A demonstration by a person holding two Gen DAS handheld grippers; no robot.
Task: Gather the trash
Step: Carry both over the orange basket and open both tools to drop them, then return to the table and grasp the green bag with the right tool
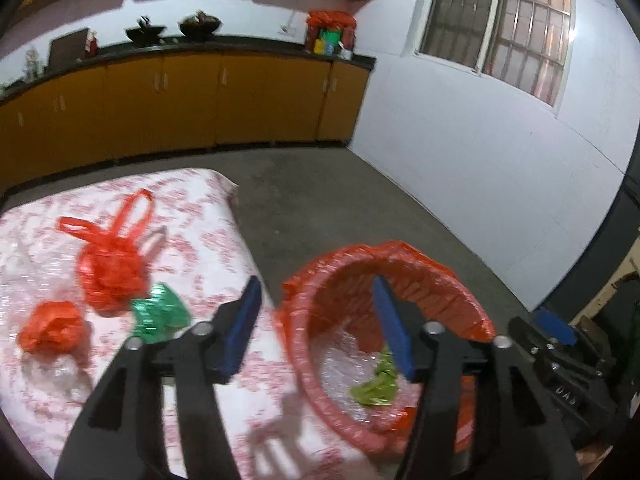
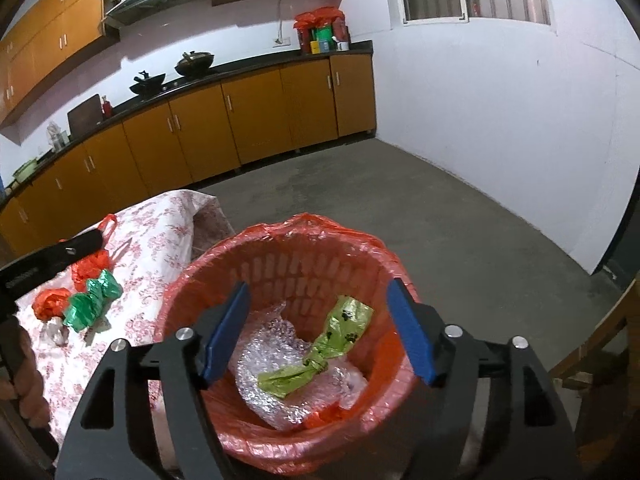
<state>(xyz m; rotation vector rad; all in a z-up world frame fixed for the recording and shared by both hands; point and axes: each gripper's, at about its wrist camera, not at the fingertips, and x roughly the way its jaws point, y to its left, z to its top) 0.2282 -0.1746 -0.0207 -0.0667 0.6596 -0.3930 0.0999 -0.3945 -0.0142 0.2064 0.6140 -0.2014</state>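
A red basket lined with a red bag [image 2: 276, 436] [image 1: 436, 276] stands at the table's right edge. In it lie a light green bag [image 2: 320, 356] [image 1: 376, 384] and bubble wrap [image 2: 268, 384]. My right gripper [image 2: 320, 332] is open and empty right above the basket. My left gripper [image 1: 320, 328] is open and empty over the table edge beside the basket. On the table lie a red carrier bag [image 1: 108, 268] [image 2: 90, 264], a crumpled red bag [image 1: 52, 326] [image 2: 50, 302] and a shiny green wrapper [image 1: 160, 312] [image 2: 90, 300].
The table has a red-flowered white cloth [image 1: 200, 208] [image 2: 160, 248]. Clear plastic scraps [image 1: 60, 376] lie near its front left. Grey floor [image 2: 400, 200], orange cabinets [image 2: 240, 128] and a white wall [image 2: 500, 100] lie beyond. A wooden chair [image 2: 600, 344] is at right.
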